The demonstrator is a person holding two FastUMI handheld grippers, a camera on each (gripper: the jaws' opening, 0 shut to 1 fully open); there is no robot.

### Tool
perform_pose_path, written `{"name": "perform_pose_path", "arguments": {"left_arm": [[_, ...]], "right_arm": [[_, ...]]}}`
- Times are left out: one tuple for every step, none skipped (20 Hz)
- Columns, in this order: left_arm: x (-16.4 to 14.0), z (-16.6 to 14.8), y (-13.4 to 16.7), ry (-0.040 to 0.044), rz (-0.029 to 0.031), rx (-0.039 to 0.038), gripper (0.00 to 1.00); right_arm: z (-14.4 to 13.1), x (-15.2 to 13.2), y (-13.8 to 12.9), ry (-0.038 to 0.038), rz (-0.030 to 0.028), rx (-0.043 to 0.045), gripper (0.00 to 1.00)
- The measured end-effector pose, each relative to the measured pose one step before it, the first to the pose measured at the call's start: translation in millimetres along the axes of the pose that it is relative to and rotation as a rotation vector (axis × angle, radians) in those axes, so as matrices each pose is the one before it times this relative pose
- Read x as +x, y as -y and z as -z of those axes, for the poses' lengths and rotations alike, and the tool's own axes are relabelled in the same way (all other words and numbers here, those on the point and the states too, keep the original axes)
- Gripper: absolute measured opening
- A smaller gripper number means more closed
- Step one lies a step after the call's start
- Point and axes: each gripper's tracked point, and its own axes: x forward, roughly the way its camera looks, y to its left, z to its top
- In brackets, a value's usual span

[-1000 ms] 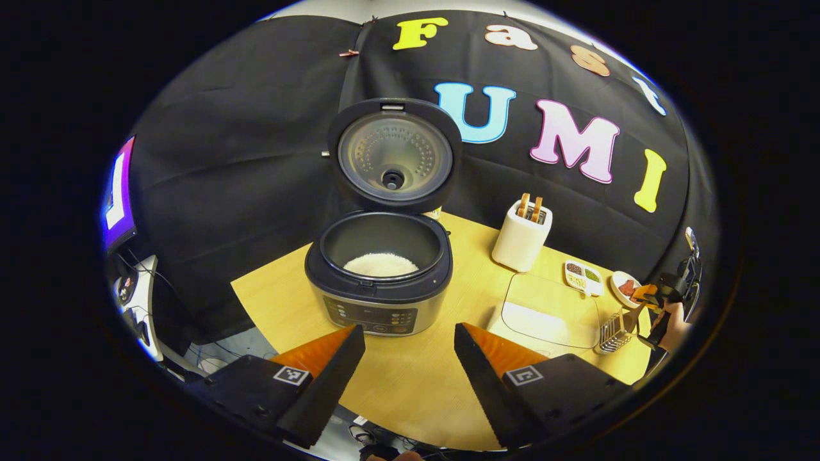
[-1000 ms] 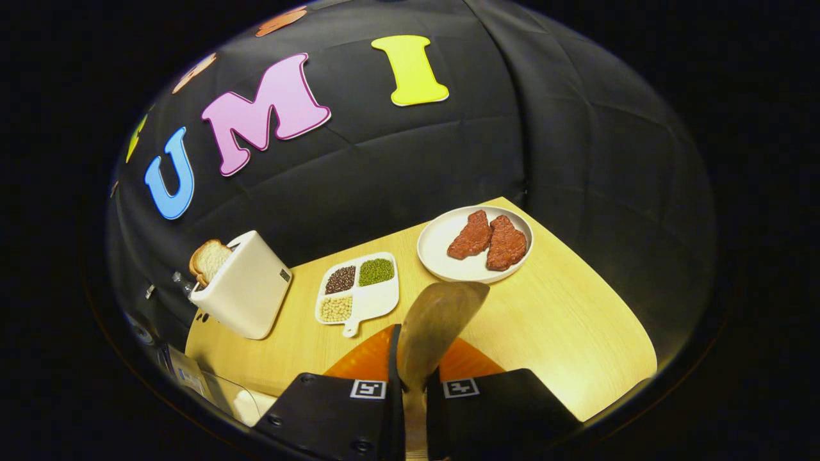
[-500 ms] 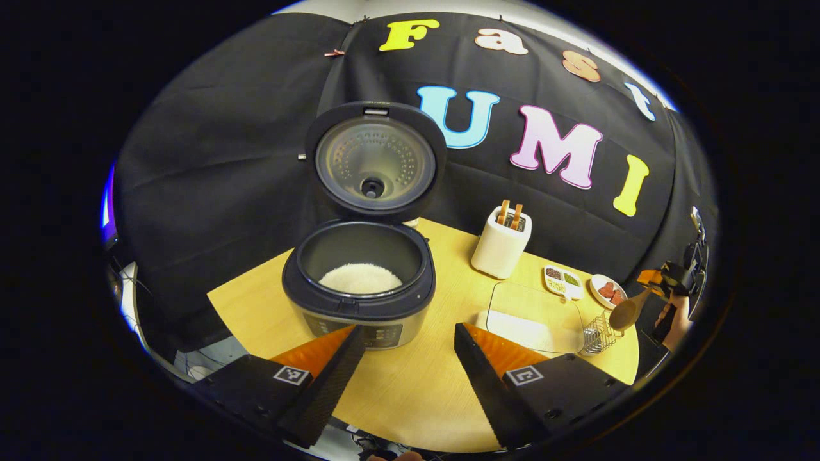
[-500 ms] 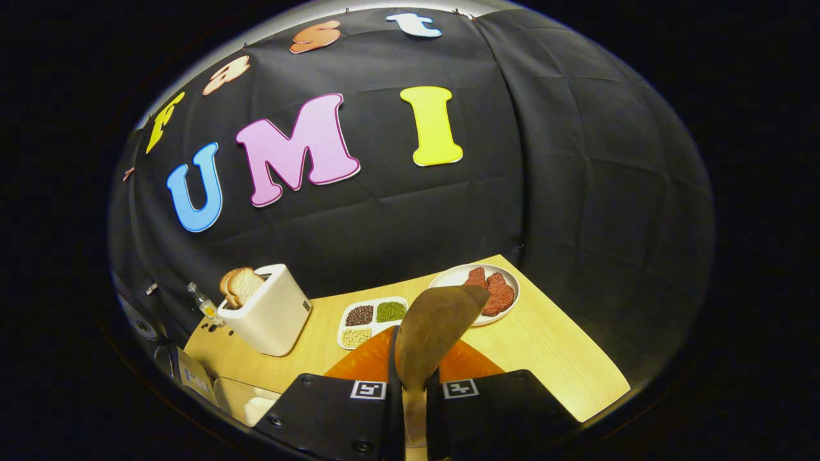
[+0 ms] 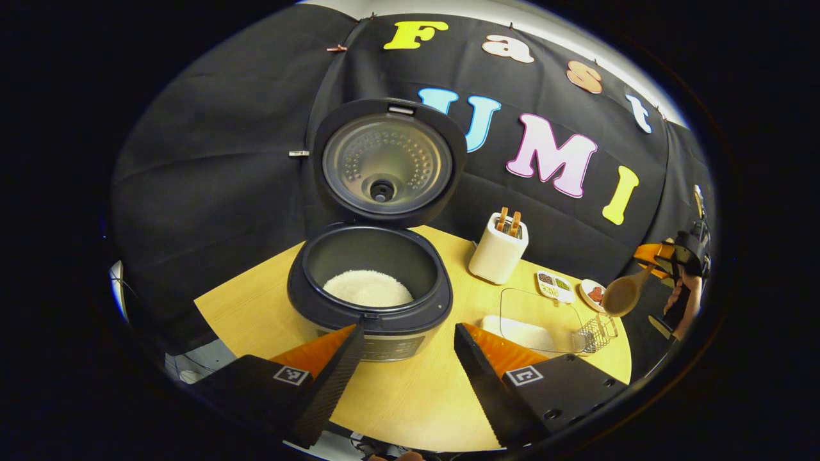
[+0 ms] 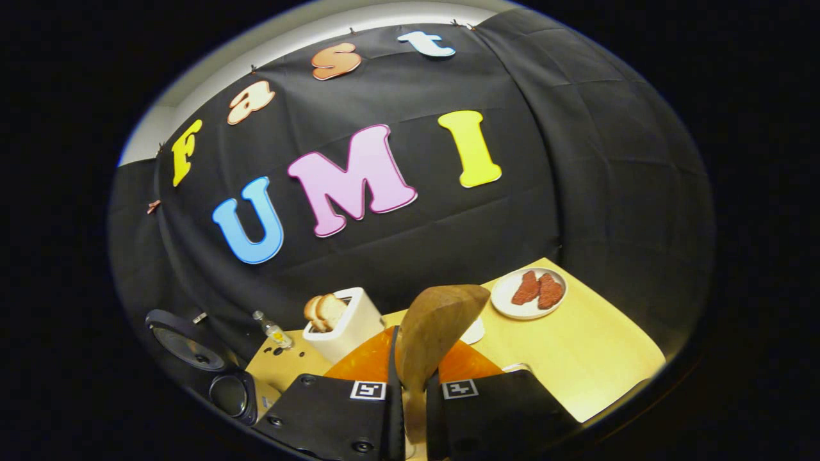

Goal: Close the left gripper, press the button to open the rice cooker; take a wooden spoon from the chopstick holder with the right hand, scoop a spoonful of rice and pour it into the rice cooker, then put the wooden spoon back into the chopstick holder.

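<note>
The left hand-held gripper (image 5: 403, 349) is held wide apart above the near edge of the bench (image 5: 416, 397), nothing between its two fingers and nothing touched. The right hand-held gripper (image 6: 410, 384) is clenched on the handle of one wooden spoon (image 6: 432, 326), both fingers pressed against it, the bowl of the spoon raised above the fingertips; whether any rice lies in the bowl cannot be told. In the left gripper view the same spoon (image 5: 623, 294) is seen far to the right, held in the air above a wire chopstick holder (image 5: 596, 333) by the right hand-held gripper (image 5: 660, 259) and a person's hand (image 5: 685, 301).

One rice cooker (image 5: 368, 301) is seen on the bench with its lid (image 5: 387, 163) standing upright; a mound of white rice (image 5: 368, 289) lies in its pot. One clear box (image 5: 538, 314) beside the chopstick holder holds more rice. One white toaster (image 6: 343, 323) carries two slices of bread (image 6: 323, 308). One divided dish (image 5: 554, 285) holds beans and grains in its compartments. One round plate (image 6: 528, 293) bears two red pieces of meat. One small bottle (image 6: 272, 331) stands near the toaster.
</note>
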Motion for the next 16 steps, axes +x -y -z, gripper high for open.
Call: {"name": "perform_pose_path", "arguments": {"left_arm": [[0.54, 0.57, -4.91, -0.00526, 0.00363, -0.00557, 0.95], [1.42, 1.26, -6.27, -0.00686, 0.00368, -0.00694, 0.95], [0.53, 0.08, -4.99, -0.00286, 0.0019, -0.00447, 0.95], [1.53, -0.18, -5.65, -0.00351, 0.0004, -0.00147, 0.95], [0.78, -0.36, -5.17, -0.00202, 0.00038, 0.00141, 0.92], [0.98, -0.26, -5.07, -0.00015, 0.0, 0.00306, 0.95], [1.04, -0.02, -4.84, 0.00033, 0.00177, 0.00382, 0.95], [1.69, 2.07, -4.41, -0.00383, 0.00157, 0.00353, 0.95], [1.83, 2.71, -4.37, -0.00628, 0.00228, 0.00152, 0.95], [2.66, 4.16, -2.67, -0.00839, 0.00586, -0.00023, 0.95], [2.64, 3.23, -2.45, -0.0084, 0.00521, -0.00064, 0.95], [1.15, 3.41, -0.64, -0.0056, 0.00414, 0.00231, 0.92], [2.01, 3.12, -1.53, -0.00551, 0.00453, 0.00197, 0.95], [1.96, 4.15, -1.47, -0.0052, 0.00477, 0.0015, 0.95], [1.98, 2.85, -1.03, -0.00688, 0.00449, 0.00037, 0.95], [0.27, 4.4, -0.32, -0.00648, 0.00377, -0.00263, 0.95]], "right_arm": [[6.34, 1.51, -12.6, -0.00501, -0.01871, -0.00874, 0.17], [8.19, 2.69, -10.19, -0.00814, -0.01118, -0.0116, 0.17], [12.16, 3.5, -7.22, -0.01565, -0.00755, -0.01132, 0.17], [11.97, 3.22, -6.86, -0.01842, -0.00832, -0.01583, 0.17], [11.06, 4.63, -2.96, -0.0142, -0.00704, -0.02931, 0.17], [10.54, 5.93, -0.4, -0.01189, 0.00068, -0.03925, 0.17], [10.87, 5.71, 1.49, -0.00705, 0.00819, -0.0422, 0.17], [10.13, 5.09, 0.51, -0.00812, 0.0075, -0.0343, 0.17], [12.39, 5.81, -1.18, -0.00971, 0.00539, -0.02217, 0.17], [11.21, 5.56, -0.27, -0.00923, 0.00485, -0.01308, 0.17], [8.37, 5.63, 0.76, -0.00296, 0.00886, -0.0133, 0.17], [5.89, 4.58, 1.77, 0.00359, 0.01676, -0.0181, 0.17], [6.07, 5.37, 2.02, 0.00715, 0.01823, -0.01546, 0.17], [5.74, 5.09, 1.28, 0.00245, 0.02249, -0.012, 0.17], [6.57, 3.61, -0.6, -0.00303, 0.01596, 0.00116, 0.17], [1.23, 6.24, -0.62, -0.00354, 0.01985, 0.00061, 0.17]]}}
